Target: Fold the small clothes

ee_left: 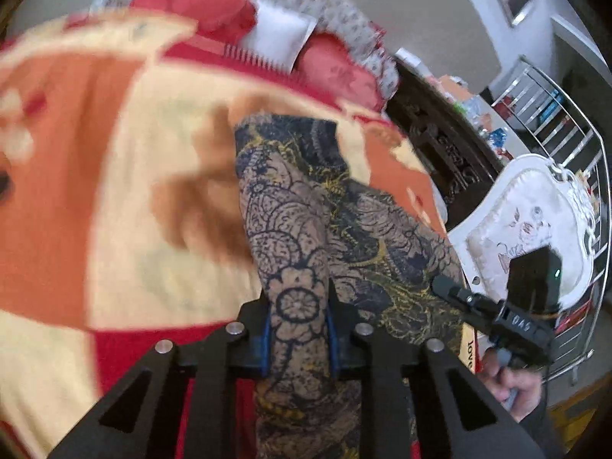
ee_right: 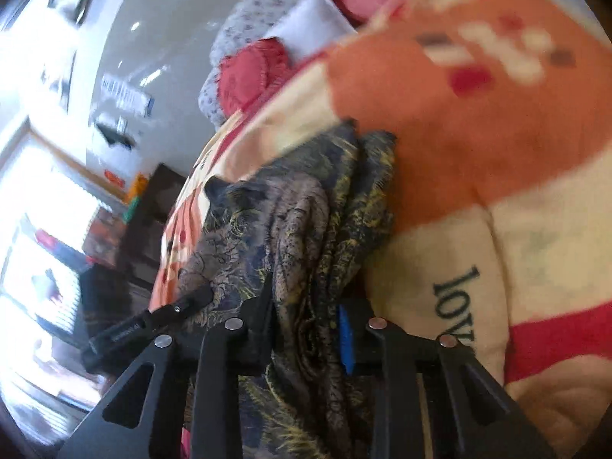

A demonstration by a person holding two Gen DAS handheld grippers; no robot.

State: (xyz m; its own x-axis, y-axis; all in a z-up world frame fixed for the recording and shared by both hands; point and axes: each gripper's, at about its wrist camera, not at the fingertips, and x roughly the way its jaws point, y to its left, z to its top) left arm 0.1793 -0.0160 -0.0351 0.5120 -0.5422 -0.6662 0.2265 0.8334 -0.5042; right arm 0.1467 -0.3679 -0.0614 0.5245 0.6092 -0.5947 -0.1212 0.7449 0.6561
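Patterned garment clamped between both the left gripper and right gripper

The left gripper points forward and slightly up, its two black fingers with blue pads pressed in from both sides on a fold of patterned cloth. The right gripper is likewise clamped on a bunched part of the same cloth, a blue pad showing on its right finger. In the left wrist view, the person's right hand grips the right tool's handle, low at the right.
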